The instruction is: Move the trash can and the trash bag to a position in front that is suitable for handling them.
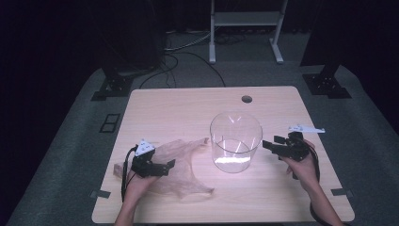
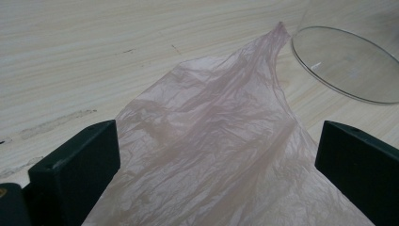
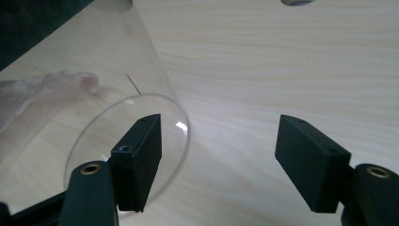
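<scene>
Bag: thin crumpled pinkish plastic bag (image 1: 181,165) flat on surface, left of clear glass cylinder jar (image 1: 235,141) | left gripper (image 1: 162,165) over bag, jaws wide, empty | right gripper (image 1: 272,145) just right of jar, wide, empty

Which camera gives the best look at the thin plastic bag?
The left gripper view: the plastic bag lies close up, wrinkles plain. The high view shows its whole outline, small. The right gripper view catches one end, seen through the clear container.

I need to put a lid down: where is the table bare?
Bare: the far strip behind the jar around the hole, and the near edge right of the bag. Crowded: the left, under the bag and left gripper.
</scene>
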A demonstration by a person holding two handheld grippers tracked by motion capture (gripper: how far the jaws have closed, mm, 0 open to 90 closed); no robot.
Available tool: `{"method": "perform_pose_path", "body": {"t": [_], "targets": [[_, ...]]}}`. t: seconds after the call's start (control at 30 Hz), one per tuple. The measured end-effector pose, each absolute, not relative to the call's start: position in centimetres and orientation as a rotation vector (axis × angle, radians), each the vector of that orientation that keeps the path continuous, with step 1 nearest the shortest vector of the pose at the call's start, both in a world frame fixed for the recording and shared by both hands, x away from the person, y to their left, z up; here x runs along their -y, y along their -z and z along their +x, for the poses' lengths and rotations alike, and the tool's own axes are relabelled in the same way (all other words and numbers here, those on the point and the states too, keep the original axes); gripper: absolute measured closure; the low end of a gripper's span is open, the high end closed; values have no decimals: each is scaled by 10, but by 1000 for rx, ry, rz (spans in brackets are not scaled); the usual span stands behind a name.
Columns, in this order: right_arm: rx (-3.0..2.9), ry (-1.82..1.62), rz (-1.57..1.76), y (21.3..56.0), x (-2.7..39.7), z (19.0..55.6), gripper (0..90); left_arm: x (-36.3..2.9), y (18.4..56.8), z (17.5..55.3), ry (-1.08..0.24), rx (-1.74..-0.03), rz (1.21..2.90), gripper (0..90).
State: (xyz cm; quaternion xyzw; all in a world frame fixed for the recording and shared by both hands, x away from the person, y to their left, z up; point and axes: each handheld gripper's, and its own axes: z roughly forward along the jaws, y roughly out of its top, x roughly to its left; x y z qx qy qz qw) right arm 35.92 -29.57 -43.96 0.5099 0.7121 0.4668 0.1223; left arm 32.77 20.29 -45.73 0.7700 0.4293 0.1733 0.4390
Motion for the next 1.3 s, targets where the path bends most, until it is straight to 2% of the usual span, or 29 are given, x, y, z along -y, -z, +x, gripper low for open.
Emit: {"method": "perform_pose_path", "body": {"t": [0.33,0.43,0.8,1.07,1.13,1.27,1.3], "targets": [[-2169,-1306,1454,458,327,310,311,-197,449,327,-410,-989,1959,0],[-2184,-1300,1431,458,330,303,309,-197,443,329,-419,-935,2024,0],[-2264,-1263,1389,466,324,301,305,-215,433,337,-353,-755,2160,0],[-2307,-1293,1371,467,324,301,287,-225,429,342,-343,-563,2305,0],[-2310,-1297,1374,467,324,301,285,-227,428,344,-341,-497,2344,70],[-2327,-1291,1366,469,323,301,285,-230,433,352,-296,-446,2444,77],[-2330,-1289,1368,469,323,301,285,-230,435,353,-276,-437,2464,103]]}}
